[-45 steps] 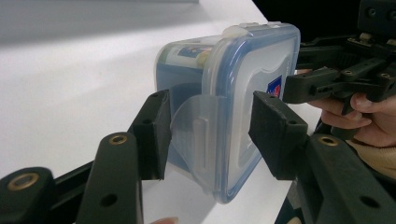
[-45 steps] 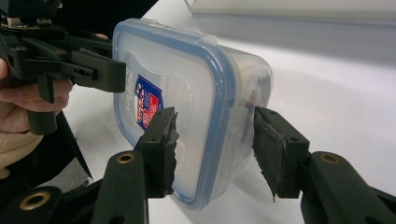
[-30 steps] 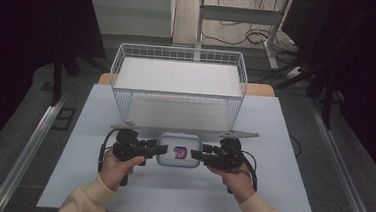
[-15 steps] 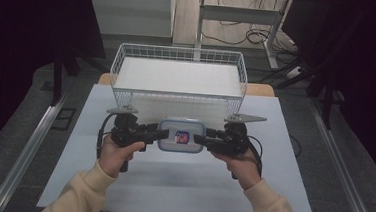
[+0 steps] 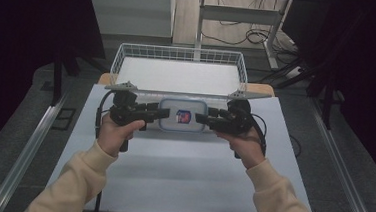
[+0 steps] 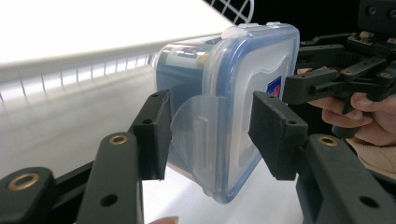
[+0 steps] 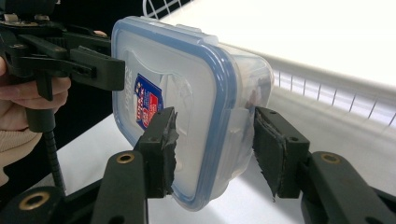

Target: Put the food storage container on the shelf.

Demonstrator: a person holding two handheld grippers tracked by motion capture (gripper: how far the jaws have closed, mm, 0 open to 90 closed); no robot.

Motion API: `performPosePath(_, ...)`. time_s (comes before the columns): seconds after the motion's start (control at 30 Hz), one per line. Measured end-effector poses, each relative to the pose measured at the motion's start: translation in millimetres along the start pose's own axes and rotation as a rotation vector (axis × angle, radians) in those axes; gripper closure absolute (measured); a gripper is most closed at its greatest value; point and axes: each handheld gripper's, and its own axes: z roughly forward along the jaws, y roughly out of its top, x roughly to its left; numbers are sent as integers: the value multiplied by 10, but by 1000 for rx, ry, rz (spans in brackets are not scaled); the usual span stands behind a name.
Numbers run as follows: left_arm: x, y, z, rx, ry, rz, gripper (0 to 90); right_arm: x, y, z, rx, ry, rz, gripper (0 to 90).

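Observation:
A clear plastic container (image 5: pixel 183 114) with a blue-rimmed lid and a red and blue sticker hangs above the table, just in front of the wire basket (image 5: pixel 180 50). My left gripper (image 5: pixel 164 113) grips its left end and my right gripper (image 5: pixel 200 118) grips its right end. In the left gripper view the container (image 6: pixel 233 93) stands on edge between my left gripper's (image 6: pixel 210 135) pads, over a lid latch, with the right gripper (image 6: pixel 327 79) behind it. In the right gripper view my right gripper (image 7: pixel 215 149) pinches lid and base of the container (image 7: pixel 187 93), and the left gripper (image 7: pixel 93 70) holds the far end.
The white wire basket has a pale flat bottom and stands at the table's far edge. The white table top (image 5: pixel 171 175) spreads out below the forearms. Metal rails (image 5: pixel 28 145) run along both sides on the floor. Cables (image 5: pixel 251 35) lie on the floor behind.
Both grippers have carried the container up off the table and forward, from near the front of the table to just before the basket's near wall.

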Motion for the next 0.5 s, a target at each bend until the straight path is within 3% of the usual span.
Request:
performPosePath(0.23,82,290,-8,-23,4,10,499,-87,311,25,-11,2,-23,504)
performPosePath(0.37,222,477,37,-37,-9,-6,499,-179,537,81,7,-3,-30,504)
performPosePath(0.5,376,661,101,-21,-12,-9,499,-317,744,180,20,-5,-23,504)
